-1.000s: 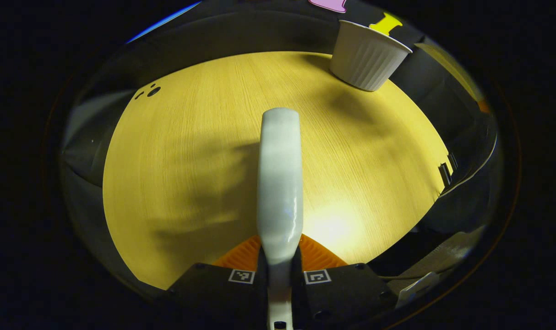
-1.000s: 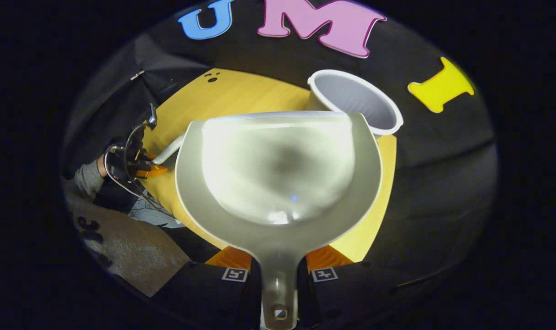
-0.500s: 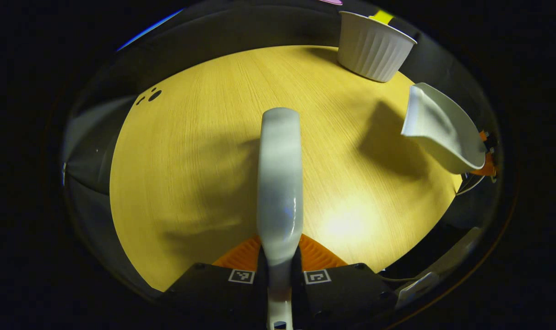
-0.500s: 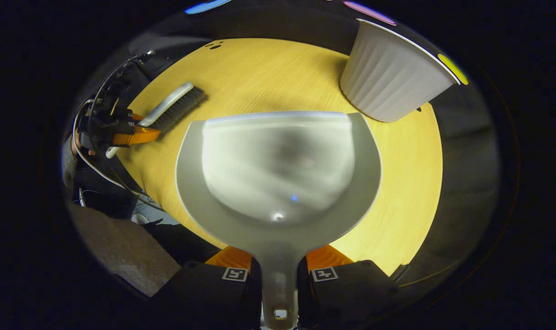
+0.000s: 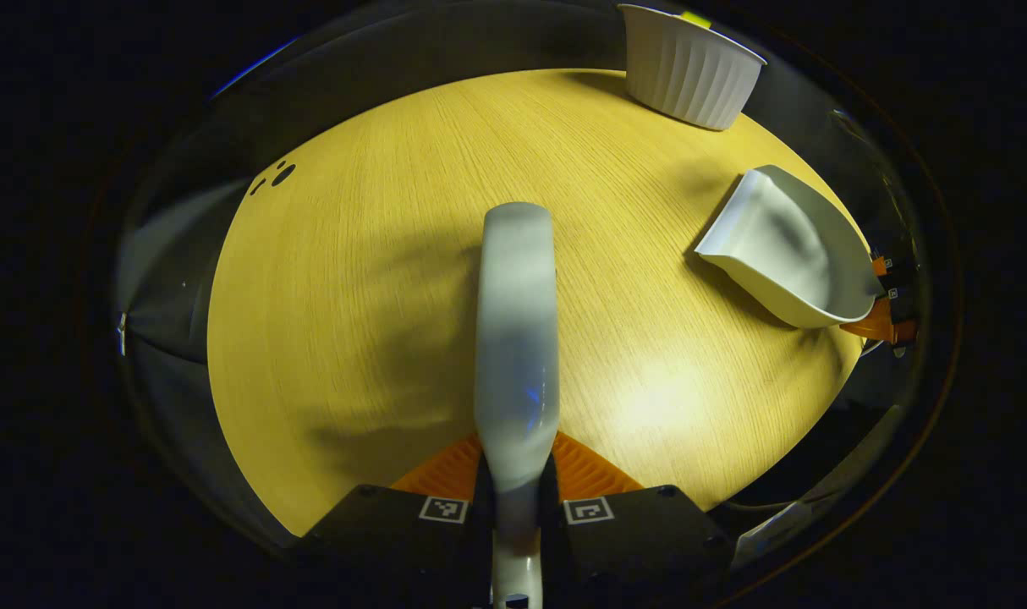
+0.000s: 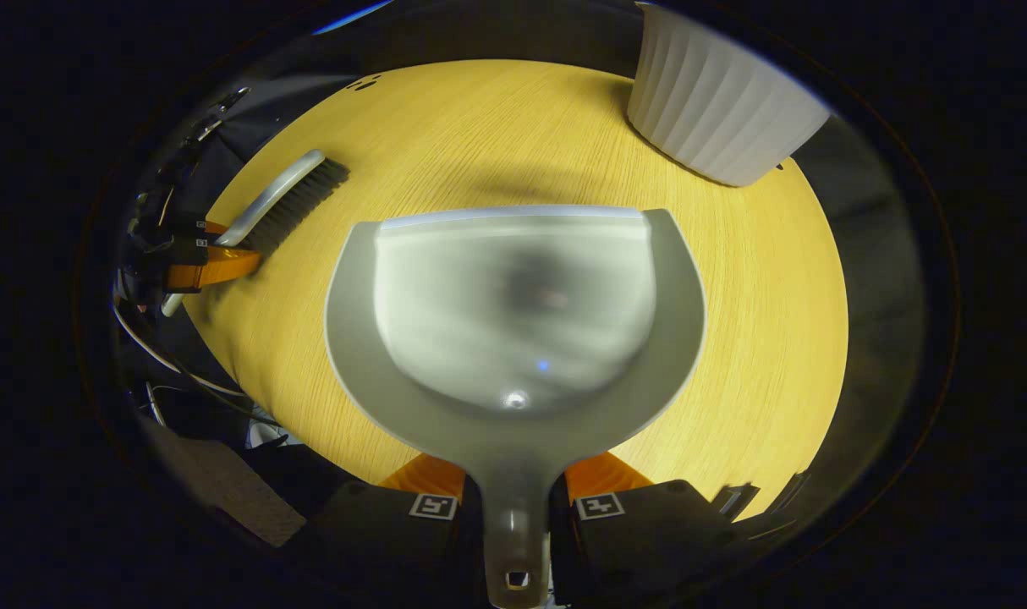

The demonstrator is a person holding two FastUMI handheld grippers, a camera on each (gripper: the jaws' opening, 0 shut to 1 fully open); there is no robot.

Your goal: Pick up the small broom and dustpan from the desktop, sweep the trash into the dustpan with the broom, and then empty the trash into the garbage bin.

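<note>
My left gripper (image 5: 518, 482) is shut on the white broom (image 5: 516, 338), whose back runs forward over the round wooden table (image 5: 378, 279). In the right gripper view the broom (image 6: 281, 199) lies low at the table's left side with dark bristles touching the wood, held by the left gripper (image 6: 200, 264). My right gripper (image 6: 515, 491) is shut on the handle of the white dustpan (image 6: 513, 321); the pan is empty. From the left gripper view the dustpan (image 5: 788, 249) rests on or just above the table at the right, with the right gripper (image 5: 886, 309) behind it.
A white ribbed garbage bin (image 5: 687, 68) stands at the table's far edge; it appears large at the upper right in the right gripper view (image 6: 721, 110). Small dark holes (image 5: 277, 176) mark the table's far left. Black cloth surrounds the table.
The dustpan has come down from a raised tilt near the bin to the table surface. The right gripper's view pitched downward. The broom stayed nearly still.
</note>
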